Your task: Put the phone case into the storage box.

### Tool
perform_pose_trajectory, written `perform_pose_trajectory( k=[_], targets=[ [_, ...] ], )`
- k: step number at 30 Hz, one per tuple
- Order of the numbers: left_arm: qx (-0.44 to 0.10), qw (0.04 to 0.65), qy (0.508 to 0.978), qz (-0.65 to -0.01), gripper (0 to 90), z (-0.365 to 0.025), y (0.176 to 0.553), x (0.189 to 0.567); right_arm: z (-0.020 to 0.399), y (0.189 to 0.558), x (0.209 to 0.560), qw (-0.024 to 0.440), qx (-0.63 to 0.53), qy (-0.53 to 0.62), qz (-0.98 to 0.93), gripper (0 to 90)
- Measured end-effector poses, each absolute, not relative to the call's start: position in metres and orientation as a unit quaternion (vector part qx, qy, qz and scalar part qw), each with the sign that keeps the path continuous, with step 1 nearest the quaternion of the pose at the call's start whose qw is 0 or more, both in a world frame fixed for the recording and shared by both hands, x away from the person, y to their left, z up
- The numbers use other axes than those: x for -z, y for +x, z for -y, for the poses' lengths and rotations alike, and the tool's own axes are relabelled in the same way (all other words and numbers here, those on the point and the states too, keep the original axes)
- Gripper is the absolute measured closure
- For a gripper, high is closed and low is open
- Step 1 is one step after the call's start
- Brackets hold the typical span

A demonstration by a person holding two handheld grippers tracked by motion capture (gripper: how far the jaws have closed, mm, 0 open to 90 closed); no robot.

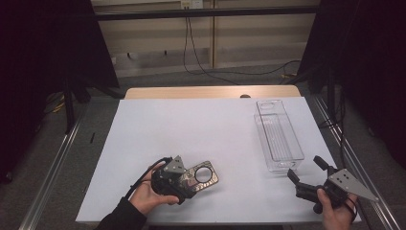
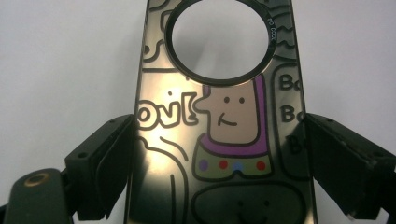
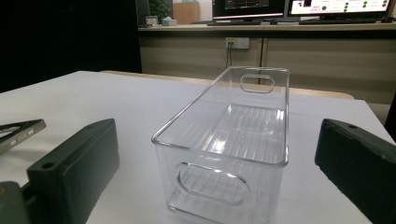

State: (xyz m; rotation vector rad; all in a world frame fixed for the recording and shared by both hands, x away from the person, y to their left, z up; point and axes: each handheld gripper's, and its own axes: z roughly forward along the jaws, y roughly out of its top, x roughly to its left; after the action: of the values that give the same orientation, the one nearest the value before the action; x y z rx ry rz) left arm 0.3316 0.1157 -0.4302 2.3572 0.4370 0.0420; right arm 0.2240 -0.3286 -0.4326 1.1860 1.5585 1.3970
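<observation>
Two grippers low | left gripper (image 1: 194, 178) fingers grasping phone case (image 2: 219, 121) | right gripper (image 1: 306, 173) fingers released, facing clear bin (image 3: 233, 144)

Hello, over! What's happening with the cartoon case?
Left hand-held gripper shut on cartoon case. Right hand-held gripper open, facing clear bin. Nothing between.

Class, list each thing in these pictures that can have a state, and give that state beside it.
Phone case: flat on the table, gripped by its long edges.
Bin: upright, empty, untouched.
Left claw: shut on the phone case.
Right claw: open, holding nothing, aimed at the bin.
</observation>
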Motion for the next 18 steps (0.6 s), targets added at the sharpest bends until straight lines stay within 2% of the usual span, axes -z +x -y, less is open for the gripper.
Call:
perform_pose_trajectory(
  k=[18],
  targets=[
    [-0.034, 0.461, 0.871, -0.166, 12.2, -0.1233, 0.3300, 0.4252, 0.3285, 0.2238, 0.4327, 0.359, -0.542, 0.460, -0.605, 0.0]
  ],
)
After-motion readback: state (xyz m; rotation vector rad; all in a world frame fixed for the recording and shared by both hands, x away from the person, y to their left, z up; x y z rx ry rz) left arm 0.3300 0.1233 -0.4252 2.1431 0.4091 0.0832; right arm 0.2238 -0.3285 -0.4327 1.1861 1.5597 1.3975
